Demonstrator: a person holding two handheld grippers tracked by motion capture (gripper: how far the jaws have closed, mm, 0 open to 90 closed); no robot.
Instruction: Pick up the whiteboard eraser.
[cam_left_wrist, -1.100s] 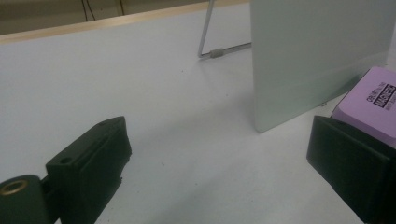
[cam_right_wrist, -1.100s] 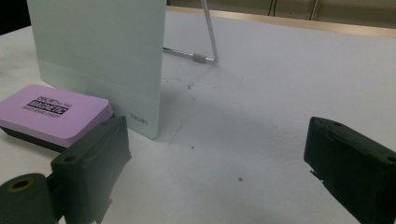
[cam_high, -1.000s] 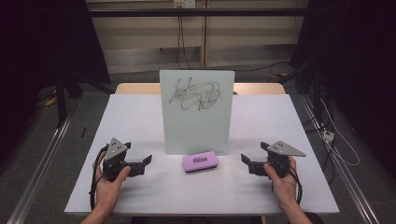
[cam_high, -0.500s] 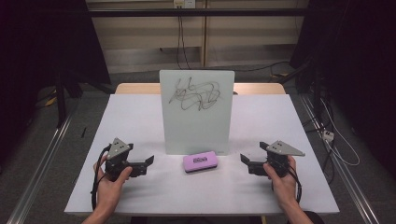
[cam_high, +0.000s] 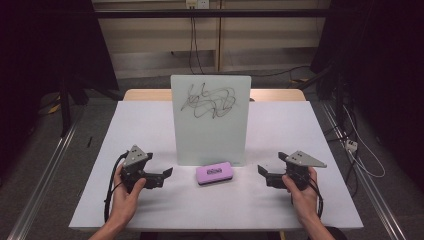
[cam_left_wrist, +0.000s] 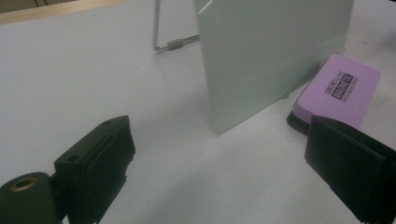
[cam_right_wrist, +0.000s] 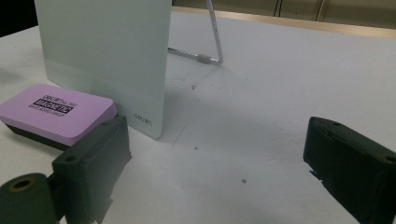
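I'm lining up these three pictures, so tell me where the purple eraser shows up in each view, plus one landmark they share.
High view: the purple eraser lies at the centre, just in front of the board's foot, between the two claws.
Left gripper view: the eraser sits at the right edge, beside the board's lower corner.
Right gripper view: the eraser sits at the left, against the board's foot.
Shared landmark: the upright whiteboard.

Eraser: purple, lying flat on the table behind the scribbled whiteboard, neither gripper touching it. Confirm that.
Not quite. The eraser lies in front of the whiteboard, on the person's side, as the high view shows. The rest holds: purple, flat on the table, untouched.
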